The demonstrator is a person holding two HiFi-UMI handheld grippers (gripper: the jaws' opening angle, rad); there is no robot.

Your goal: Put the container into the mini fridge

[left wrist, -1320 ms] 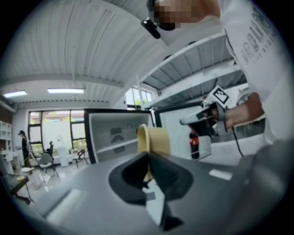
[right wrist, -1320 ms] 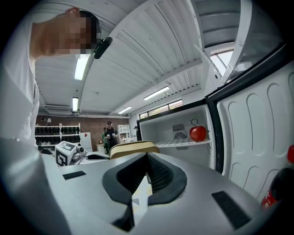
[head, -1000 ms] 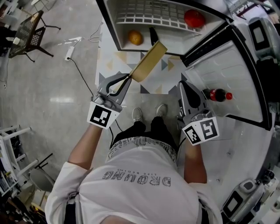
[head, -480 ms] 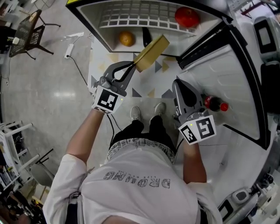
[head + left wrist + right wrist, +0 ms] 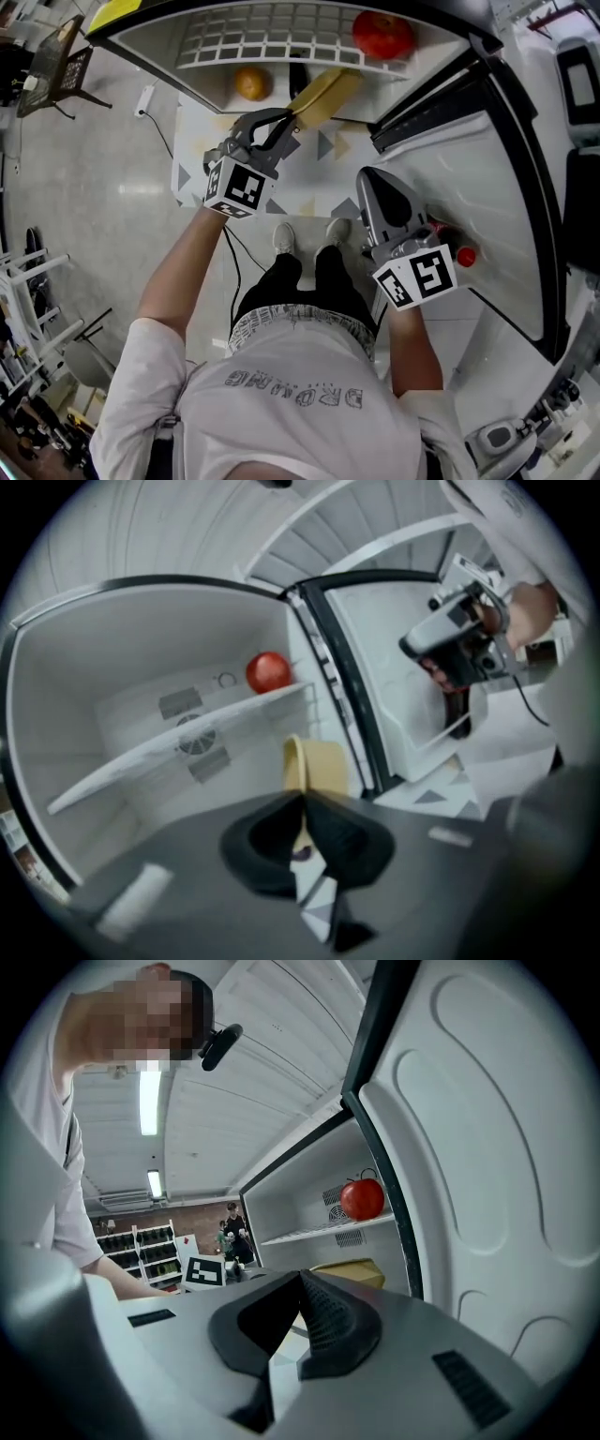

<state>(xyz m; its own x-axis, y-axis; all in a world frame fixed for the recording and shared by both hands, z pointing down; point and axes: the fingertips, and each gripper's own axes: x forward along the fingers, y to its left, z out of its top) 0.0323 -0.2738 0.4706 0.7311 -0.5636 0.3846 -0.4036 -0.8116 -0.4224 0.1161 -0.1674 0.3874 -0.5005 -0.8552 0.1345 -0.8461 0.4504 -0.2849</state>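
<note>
The container [image 5: 323, 94] is a flat tan box, tilted, and my left gripper [image 5: 292, 117] is shut on its near end. It hangs at the mouth of the open mini fridge [image 5: 187, 70], just below the wire shelf [image 5: 272, 42]. In the left gripper view the container [image 5: 314, 766] sticks out past the jaws, in front of the lower compartment. From the right gripper view the container [image 5: 347, 1271] shows under the shelf. My right gripper [image 5: 367, 183] is shut with nothing in it, beside the open fridge door [image 5: 469, 159].
A red apple [image 5: 382, 36] sits on the shelf and an orange [image 5: 251, 84] lies on the fridge floor beside a dark object. A cola bottle [image 5: 461, 255] stands in the door rack, close to my right gripper. A patterned mat [image 5: 309, 197] and the person's feet lie below.
My left gripper has carried the container forward to the fridge's opening. The right gripper has stayed by the door.
</note>
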